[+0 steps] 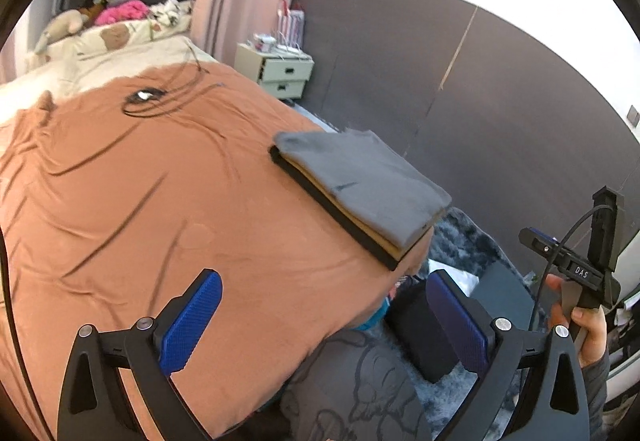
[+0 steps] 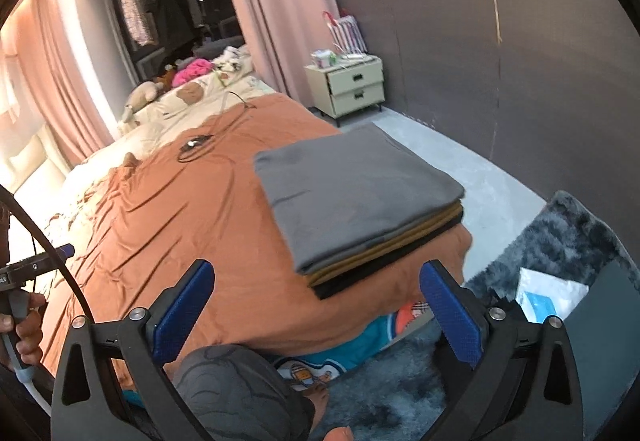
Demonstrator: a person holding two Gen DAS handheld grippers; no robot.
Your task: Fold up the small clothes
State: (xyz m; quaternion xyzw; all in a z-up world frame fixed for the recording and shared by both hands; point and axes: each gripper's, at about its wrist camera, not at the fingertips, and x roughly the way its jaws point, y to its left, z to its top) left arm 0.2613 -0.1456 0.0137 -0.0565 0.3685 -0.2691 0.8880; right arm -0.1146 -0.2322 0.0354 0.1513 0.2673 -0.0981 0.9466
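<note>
A neat stack of folded clothes (image 1: 362, 183), grey on top, tan and black below, lies at the near right corner of the orange bed cover (image 1: 132, 201). It also shows in the right wrist view (image 2: 356, 201). My left gripper (image 1: 324, 325) is open and empty, held above the bed edge, short of the stack. My right gripper (image 2: 318, 315) is open and empty, just in front of the stack. The right gripper's body (image 1: 580, 269) shows in the left wrist view, held in a hand.
A teal and orange garment (image 2: 360, 345) lies on the dark shaggy rug (image 2: 560, 237) below the bed edge. A black cable (image 2: 200, 143) coils on the cover. A cream nightstand (image 2: 352, 89) stands by the grey wall. Pillows and soft toys (image 2: 172, 89) lie at the bed's far end.
</note>
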